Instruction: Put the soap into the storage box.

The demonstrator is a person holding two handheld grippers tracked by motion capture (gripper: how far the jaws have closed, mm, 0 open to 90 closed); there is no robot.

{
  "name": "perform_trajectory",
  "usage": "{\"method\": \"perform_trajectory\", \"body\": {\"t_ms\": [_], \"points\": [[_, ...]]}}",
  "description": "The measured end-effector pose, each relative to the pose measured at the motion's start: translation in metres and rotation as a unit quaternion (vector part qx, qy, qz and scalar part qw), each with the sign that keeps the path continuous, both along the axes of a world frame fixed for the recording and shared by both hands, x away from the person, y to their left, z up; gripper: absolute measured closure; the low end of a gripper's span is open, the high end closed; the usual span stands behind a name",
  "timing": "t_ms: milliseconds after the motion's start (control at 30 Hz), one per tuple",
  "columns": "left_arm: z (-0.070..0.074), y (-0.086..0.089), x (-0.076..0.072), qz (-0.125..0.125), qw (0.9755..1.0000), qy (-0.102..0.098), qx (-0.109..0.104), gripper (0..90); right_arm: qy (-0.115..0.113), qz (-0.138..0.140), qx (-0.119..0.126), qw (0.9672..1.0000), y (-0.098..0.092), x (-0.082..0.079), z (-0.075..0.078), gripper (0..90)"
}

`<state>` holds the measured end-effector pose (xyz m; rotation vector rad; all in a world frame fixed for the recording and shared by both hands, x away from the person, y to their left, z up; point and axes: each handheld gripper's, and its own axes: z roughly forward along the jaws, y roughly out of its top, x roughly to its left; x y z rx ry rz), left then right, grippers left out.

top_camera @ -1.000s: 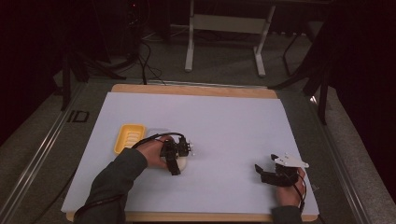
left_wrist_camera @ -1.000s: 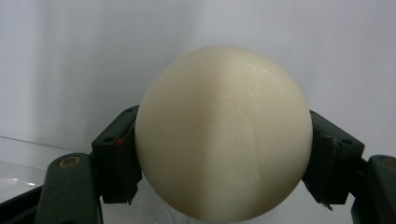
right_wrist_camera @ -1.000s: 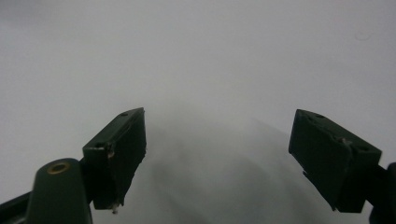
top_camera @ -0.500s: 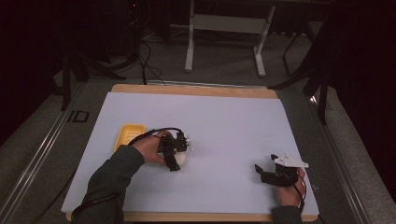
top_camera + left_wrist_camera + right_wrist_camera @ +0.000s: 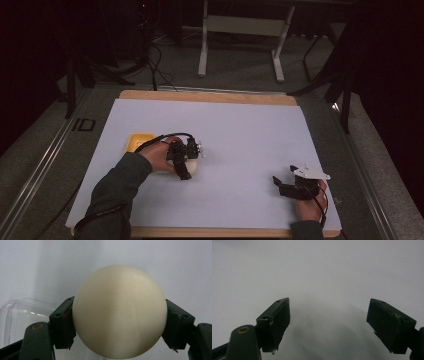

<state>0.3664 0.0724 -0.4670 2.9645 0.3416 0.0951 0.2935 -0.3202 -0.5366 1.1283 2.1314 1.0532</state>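
Note:
A smooth cream-white ball (image 5: 120, 312) sits squeezed between the two black jaws of my left gripper (image 5: 120, 327), which is shut on it. From above, that left gripper (image 5: 184, 167) hangs left of the table's middle with the ball (image 5: 192, 167) showing pale beneath it. My right gripper (image 5: 328, 325) stands open over bare white paper, nothing between its fingers. It rests near the front right of the table, where the right gripper (image 5: 279, 186) carries its grey plate on top.
A yellow tray (image 5: 137, 142) lies just behind and left of the left hand. A clear plastic container (image 5: 27, 312) shows behind the left jaw. White paper (image 5: 240, 130) covers the wooden table; a metal stand (image 5: 240, 30) is beyond the far edge.
My left gripper has risen a little with the ball held in it. The right gripper has stayed where it was.

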Motion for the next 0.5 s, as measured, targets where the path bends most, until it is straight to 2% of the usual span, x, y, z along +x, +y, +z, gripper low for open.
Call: {"method": "perform_trajectory", "body": {"t_ms": [500], "points": [[0.0055,0.0082,0.0023,0.009,0.9999,-0.005,-0.001,25.5,0.0,0.001,-0.001,1.0,0.0002,0.0,0.0,18.9]]}}
